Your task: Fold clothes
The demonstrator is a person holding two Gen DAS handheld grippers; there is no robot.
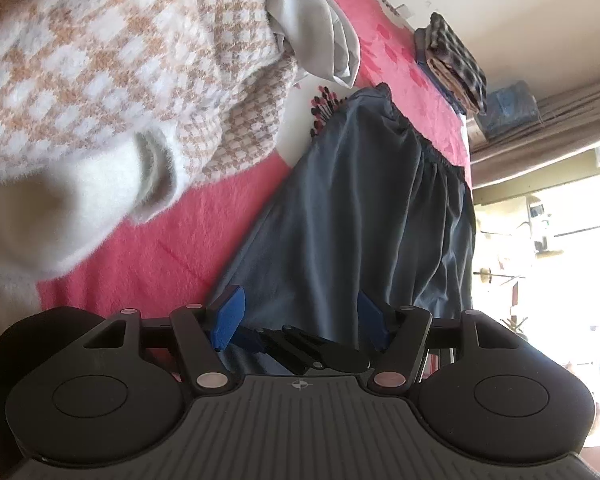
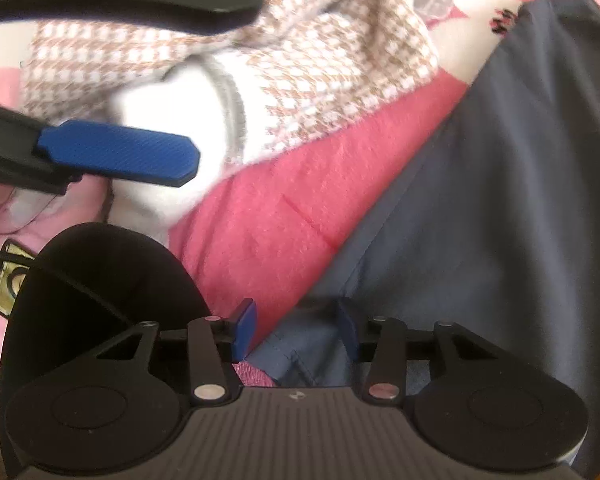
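Left hand-held gripper (image 1: 296,312) stands open above the dark grey garment (image 1: 372,216), gripping nothing. Right hand-held gripper (image 2: 296,328), jaws parted, straddles that garment's edge on the pink blanket (image 2: 284,216); pad contact cannot be told.

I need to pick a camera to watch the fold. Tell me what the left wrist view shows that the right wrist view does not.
Left wrist only: a folded stack at the far edge of the blanket, a grey cloth, curtains, a bright room beyond, and the left tongs open over the skirt.
Right wrist only: the right tongs open at the skirt's hem, and a blue finger crossing from the left.
Both: the dark skirt, checked sweater and pink blanket.
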